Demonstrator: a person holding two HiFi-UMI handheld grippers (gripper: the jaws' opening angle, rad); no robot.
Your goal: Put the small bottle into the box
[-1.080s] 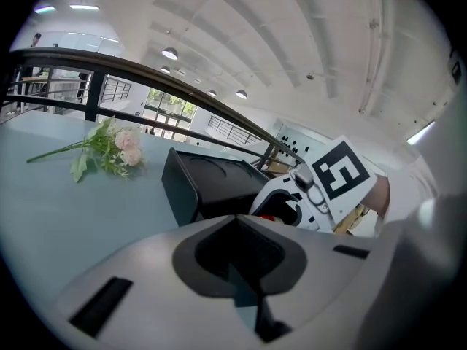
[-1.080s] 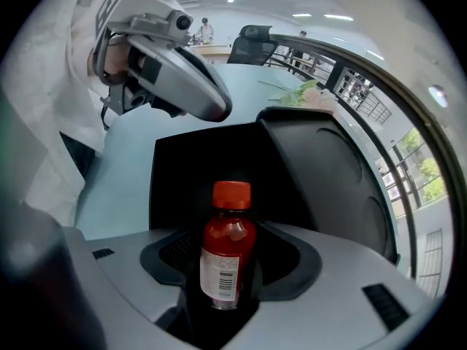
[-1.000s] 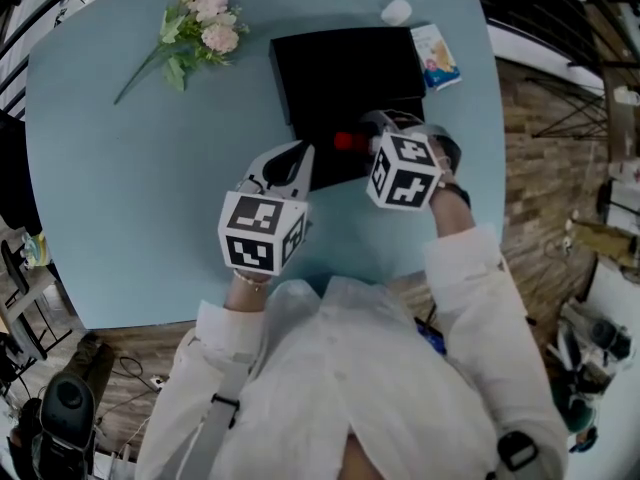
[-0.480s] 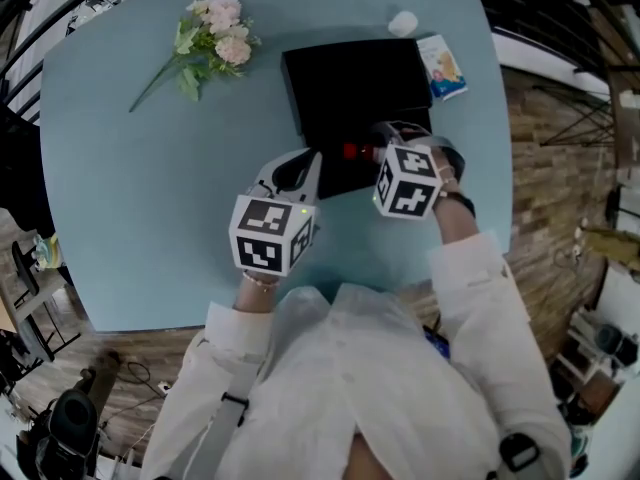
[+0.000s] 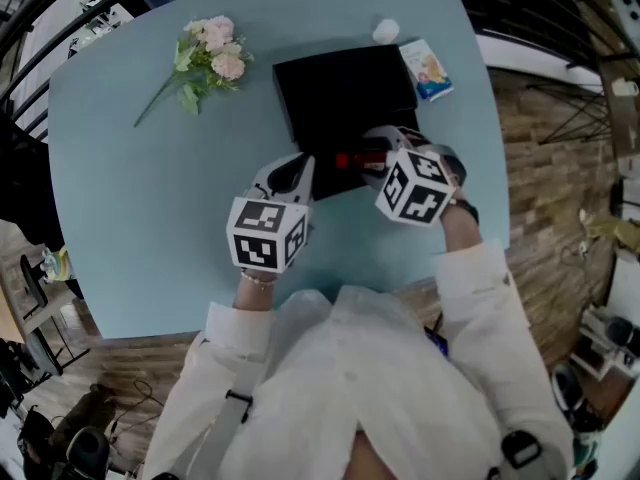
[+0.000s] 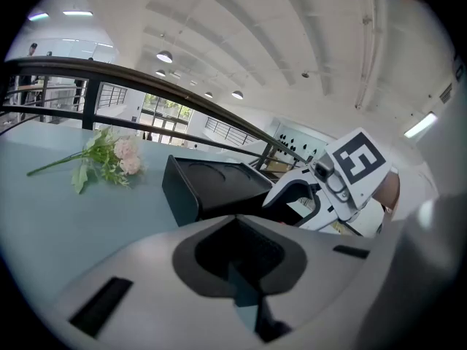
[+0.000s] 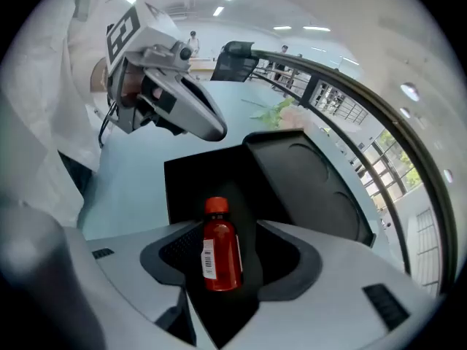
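Almost home: bottle poised over the box

Clamped between the jaws of the right gripper (image 7: 225,233), the small bottle (image 7: 219,262) hangs with its cap pointing away from the hand, over the near, lower part of the black box (image 5: 340,88). It is red, smooth and glossy, with an orange-red screw cap and a white label carrying a barcode. The gripper's dark pads press on its sides.

By my reading the carrying is about done and the placing is in hand. The next move calls for lowering the bottle until it rests on the black floor, then parting the jaws and drawing back without tipping it.

The box is matte black with straight walls. Its farther, raised part shows shallow round impressions, and I cannot tell whether that part is a lid.

The left gripper (image 6: 233,221) has its jaws together on nothing. It sits just beside the box's near-left corner, above the pale blue table (image 5: 130,188), which looks smooth. Farther off lie a bunch of pink flowers (image 5: 208,60), a small printed carton (image 5: 426,69) and a white rounded object (image 5: 385,30).
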